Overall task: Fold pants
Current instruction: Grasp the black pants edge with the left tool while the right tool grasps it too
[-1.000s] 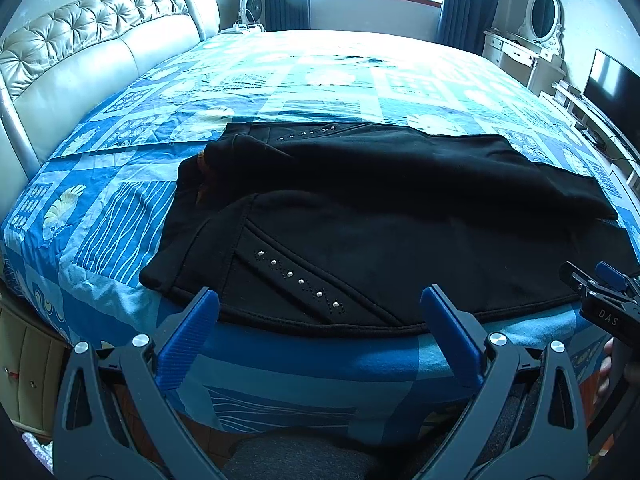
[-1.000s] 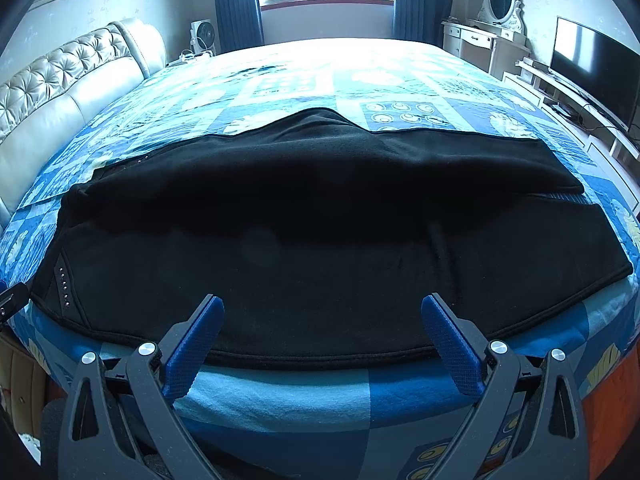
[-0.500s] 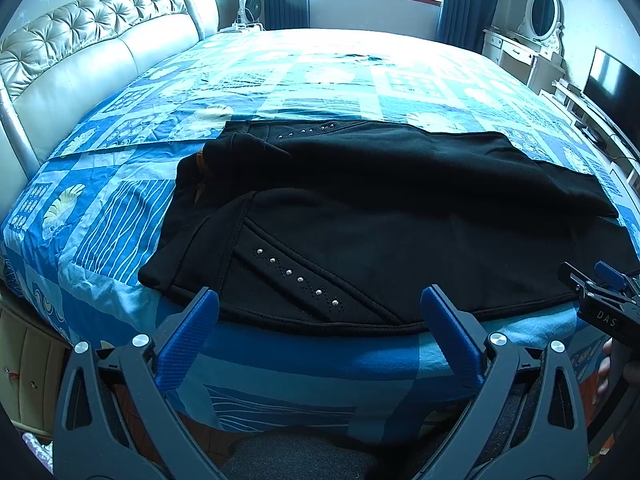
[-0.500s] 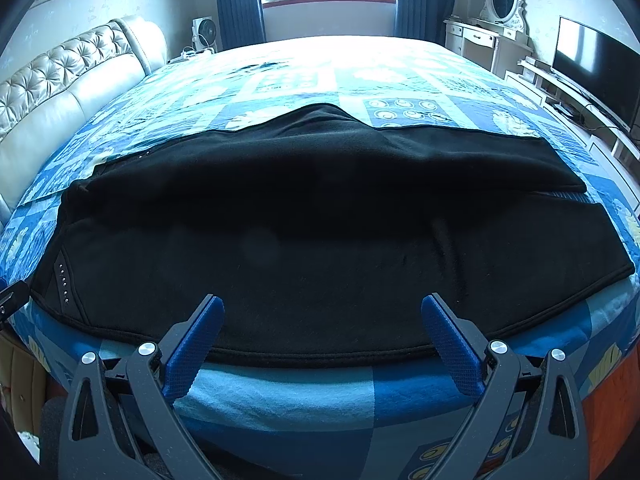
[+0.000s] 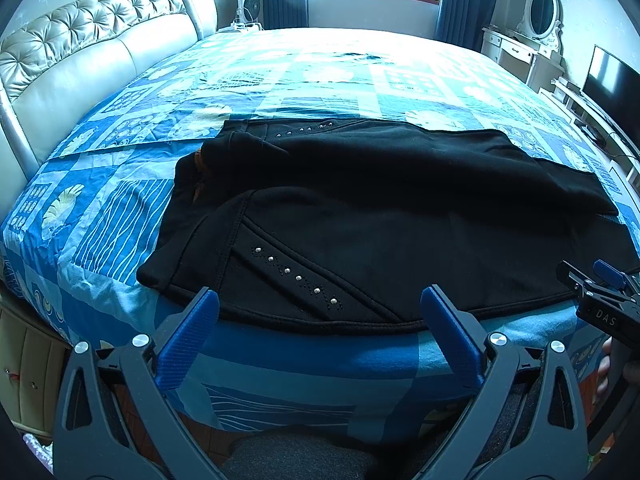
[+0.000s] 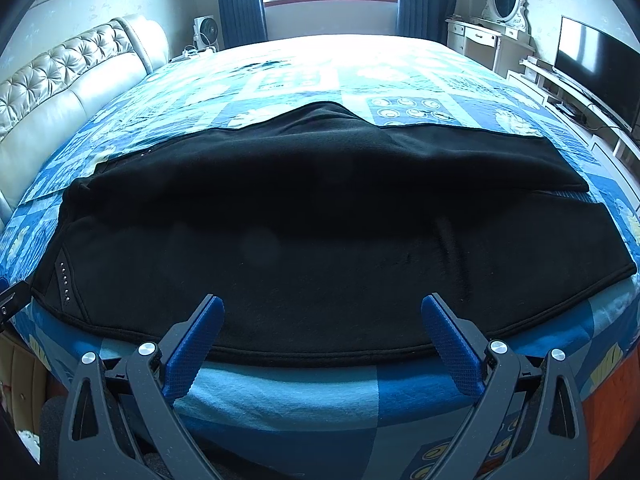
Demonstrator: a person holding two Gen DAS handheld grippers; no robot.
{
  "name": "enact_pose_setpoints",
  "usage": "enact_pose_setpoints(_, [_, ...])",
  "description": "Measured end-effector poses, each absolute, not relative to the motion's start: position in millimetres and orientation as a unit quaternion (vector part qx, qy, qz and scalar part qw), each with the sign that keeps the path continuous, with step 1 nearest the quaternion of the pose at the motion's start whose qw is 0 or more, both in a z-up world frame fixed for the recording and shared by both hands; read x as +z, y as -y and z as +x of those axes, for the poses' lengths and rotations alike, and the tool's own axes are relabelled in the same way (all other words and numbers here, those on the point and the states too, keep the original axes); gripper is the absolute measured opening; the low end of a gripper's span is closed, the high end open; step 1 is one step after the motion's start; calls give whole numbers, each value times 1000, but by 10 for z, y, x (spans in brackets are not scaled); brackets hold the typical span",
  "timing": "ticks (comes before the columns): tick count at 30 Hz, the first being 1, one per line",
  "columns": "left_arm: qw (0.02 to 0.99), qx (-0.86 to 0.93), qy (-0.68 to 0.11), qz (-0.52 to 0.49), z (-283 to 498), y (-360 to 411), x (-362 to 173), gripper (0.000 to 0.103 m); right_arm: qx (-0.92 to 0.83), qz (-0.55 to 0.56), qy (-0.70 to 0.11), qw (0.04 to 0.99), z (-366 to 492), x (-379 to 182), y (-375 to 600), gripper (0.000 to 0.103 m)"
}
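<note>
Pants (image 5: pixel 360 220): black, lay flat across bed (image 5: pixel 100 216), unmoved since earlier frames; left claw (image 5: pixel 320 316), right claw (image 6: pixel 322 318) stayed spread, empty.

Black pants (image 5: pixel 360 216) lie spread along the near edge of a bed (image 5: pixel 340 60) with a blue patterned cover, as the left gripper (image 5: pixel 318 300) hovers wide open just short of that edge, empty.
</note>
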State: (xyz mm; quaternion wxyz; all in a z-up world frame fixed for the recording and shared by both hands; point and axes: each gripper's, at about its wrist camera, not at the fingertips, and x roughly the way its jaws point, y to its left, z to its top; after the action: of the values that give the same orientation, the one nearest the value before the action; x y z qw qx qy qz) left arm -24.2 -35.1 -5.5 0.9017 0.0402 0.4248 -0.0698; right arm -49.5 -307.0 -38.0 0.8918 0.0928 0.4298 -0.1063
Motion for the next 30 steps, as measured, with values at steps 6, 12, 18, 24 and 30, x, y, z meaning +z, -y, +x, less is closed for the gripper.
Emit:
enact_pose_setpoints(6, [901, -70, -426, 41, -248, 358, -73, 101, -105, 93, -431, 891, -494, -390, 3063, 98])
enact_pose_setpoints(12, [899, -70, -430, 41, -261, 353, -117, 101, -100, 95, -433, 891, -488, -386, 3063, 98])
enact_pose_setpoints(18, [886, -117, -448, 3, -155, 192, -8, 101, -39, 114, -429, 895, -410, -239, 3112, 98])
enact_pose_setpoints(24, [882, -155, -446, -5, 310, -277, 195, 101, 70, 119, -399, 906, -2, 86, 3287, 98])
enact_pose_setpoints(30, [852, -184, -486, -54, 1451, -940, 63, 101, 157, 105, -412, 892, 1007, 259, 3509, 98])
